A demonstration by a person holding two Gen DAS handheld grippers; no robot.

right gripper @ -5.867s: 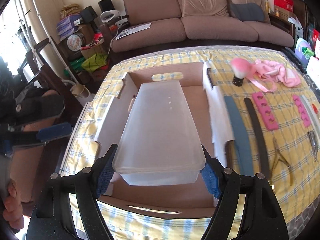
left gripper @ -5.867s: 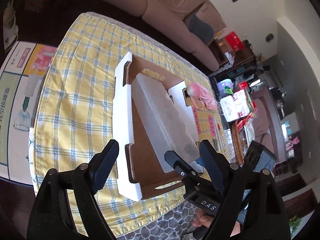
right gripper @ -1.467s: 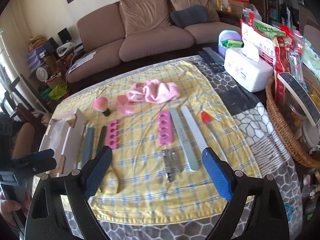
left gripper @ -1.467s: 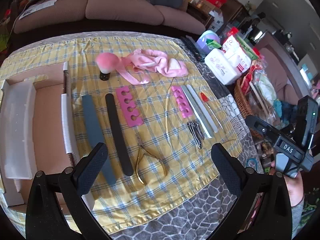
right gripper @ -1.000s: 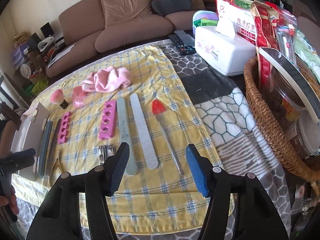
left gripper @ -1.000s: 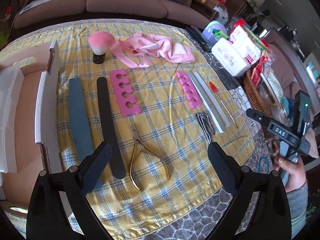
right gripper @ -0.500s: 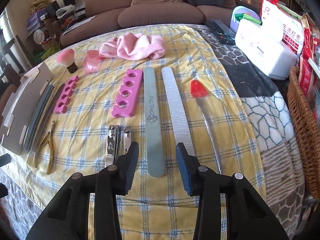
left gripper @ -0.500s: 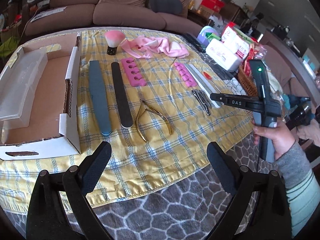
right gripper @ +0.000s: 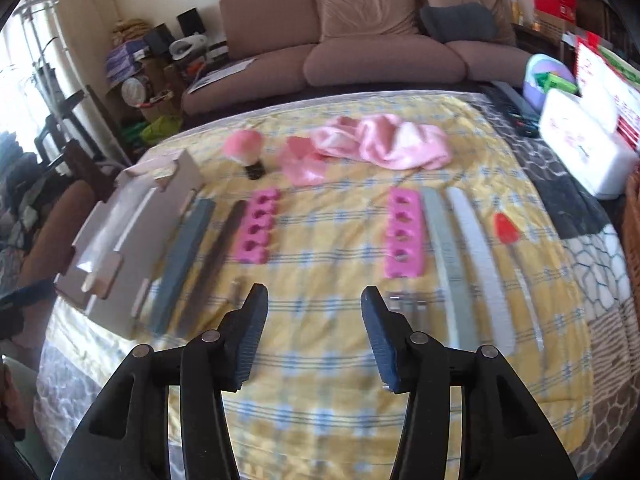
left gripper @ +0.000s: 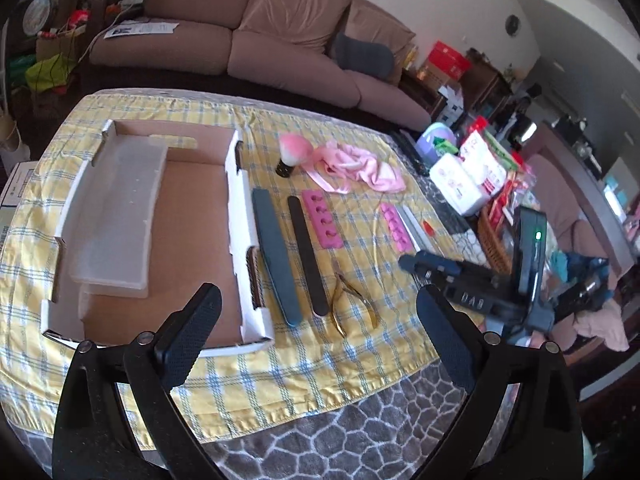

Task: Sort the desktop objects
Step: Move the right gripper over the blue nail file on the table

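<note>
The right gripper (right gripper: 310,332), its empty jaws opening, is hovering over the cloth's near edge; the clippers (right gripper: 408,304) are lying just beside its right finger, long axis pointing away. The left gripper (left gripper: 316,332) is standing wide and empty.

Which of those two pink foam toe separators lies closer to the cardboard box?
The pink toe separator beside the black nail file; the other separator lies farther from the cardboard box, beside the pale files.
</note>
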